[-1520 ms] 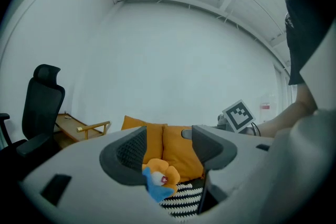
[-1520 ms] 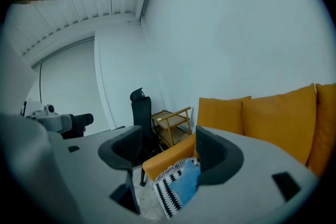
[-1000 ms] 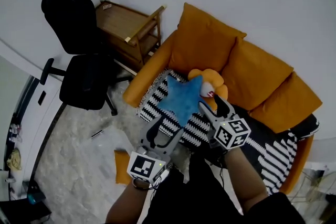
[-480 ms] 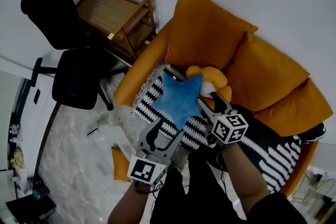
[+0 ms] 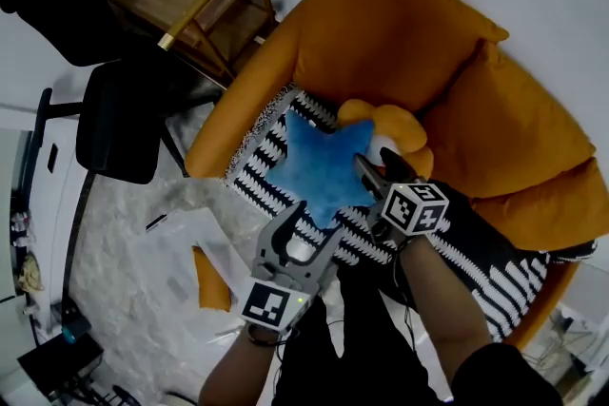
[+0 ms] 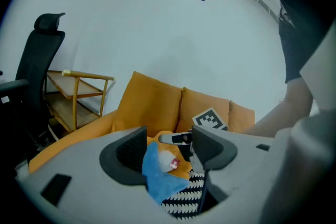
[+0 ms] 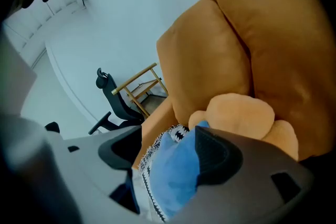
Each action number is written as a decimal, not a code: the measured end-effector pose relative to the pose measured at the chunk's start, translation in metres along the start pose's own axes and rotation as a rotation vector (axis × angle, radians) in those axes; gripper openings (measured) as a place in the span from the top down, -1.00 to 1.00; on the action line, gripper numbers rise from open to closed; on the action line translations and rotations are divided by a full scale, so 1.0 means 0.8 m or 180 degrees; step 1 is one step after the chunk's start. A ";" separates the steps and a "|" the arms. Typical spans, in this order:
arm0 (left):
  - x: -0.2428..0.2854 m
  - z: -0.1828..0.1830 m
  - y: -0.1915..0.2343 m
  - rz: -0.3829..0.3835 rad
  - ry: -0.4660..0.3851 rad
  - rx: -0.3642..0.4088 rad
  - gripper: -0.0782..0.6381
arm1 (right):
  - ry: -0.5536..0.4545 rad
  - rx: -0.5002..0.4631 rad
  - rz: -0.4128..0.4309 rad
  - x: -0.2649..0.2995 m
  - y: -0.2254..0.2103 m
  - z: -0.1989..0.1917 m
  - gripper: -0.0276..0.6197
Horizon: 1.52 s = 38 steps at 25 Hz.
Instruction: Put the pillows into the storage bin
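The left gripper (image 5: 306,238) and the right gripper (image 5: 369,174) both have their jaws spread and pinch nothing. Just ahead of them, the blue star pillow (image 5: 319,168) lies on a black-and-white blanket (image 5: 259,174) on the orange sofa (image 5: 381,24), beside an orange plush pillow (image 5: 404,126). A black office chair (image 5: 114,119) and a wooden shelf (image 5: 190,5) stand on the marbled floor (image 5: 124,247).

1. Orange sofa (image 5: 233,133), back cushions (image 5: 381,24) along the far side.
2. Black-and-white throw (image 5: 255,174) spread over the seat.
3. Flat on the throw, blue star pillow (image 5: 322,168); orange pillow (image 5: 404,126) touching its far right.
4. Marbled floor (image 5: 114,271) at left, papers (image 5: 202,238) lying near the sofa.
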State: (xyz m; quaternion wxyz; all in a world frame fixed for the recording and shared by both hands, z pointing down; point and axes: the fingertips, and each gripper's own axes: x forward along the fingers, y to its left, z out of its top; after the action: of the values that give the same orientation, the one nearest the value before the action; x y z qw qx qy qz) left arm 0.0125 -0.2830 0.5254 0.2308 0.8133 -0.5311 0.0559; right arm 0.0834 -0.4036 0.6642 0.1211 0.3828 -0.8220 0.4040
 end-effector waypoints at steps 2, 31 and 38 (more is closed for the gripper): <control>0.010 -0.009 0.007 -0.0001 0.0039 -0.0052 0.07 | 0.0073 0.0036 -0.0020 0.016 -0.011 -0.009 -0.08; 0.056 -0.074 0.059 -0.0122 0.0314 -0.0329 0.07 | 0.0576 0.0601 -0.0338 0.127 -0.082 -0.086 0.02; 0.051 -0.073 0.064 -0.0085 0.0248 -0.0344 0.07 | 0.0567 0.0281 -0.0302 0.126 -0.064 -0.090 0.15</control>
State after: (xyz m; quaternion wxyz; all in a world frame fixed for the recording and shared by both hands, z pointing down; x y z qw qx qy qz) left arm -0.0065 -0.3088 0.6070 0.2955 0.8039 -0.5131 0.0556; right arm 0.0447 -0.4222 0.7909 0.1957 0.3888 -0.7703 0.4660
